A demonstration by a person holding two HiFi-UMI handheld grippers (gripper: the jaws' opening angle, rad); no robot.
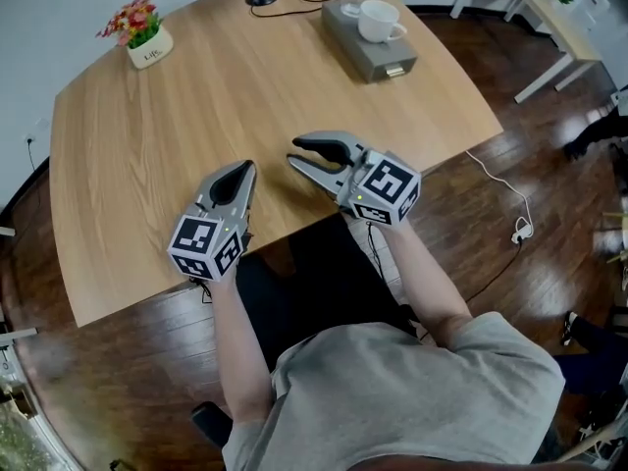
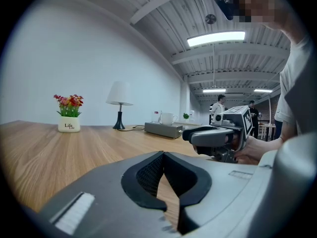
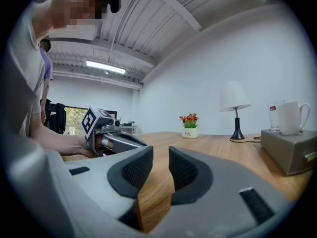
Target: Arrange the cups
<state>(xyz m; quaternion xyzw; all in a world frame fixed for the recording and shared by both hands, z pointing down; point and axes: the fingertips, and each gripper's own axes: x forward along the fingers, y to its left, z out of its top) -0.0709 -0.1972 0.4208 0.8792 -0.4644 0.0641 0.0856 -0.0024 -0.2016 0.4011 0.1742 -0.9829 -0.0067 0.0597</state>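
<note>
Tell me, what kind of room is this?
Probably an open-plan office or lab: a big wooden table with a lamp, a bare beamed ceiling with strip lights, and people standing farther back.

Open-plan office; exposed ceiling (image 2: 163, 9), strip lights (image 2: 216, 37), desks (image 1: 538, 0)

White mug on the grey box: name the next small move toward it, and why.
Probably swing the right gripper toward the white mug: its jaws stand slightly apart and empty, while the mug sits across the table on the grey box, nearer this gripper.
</note>
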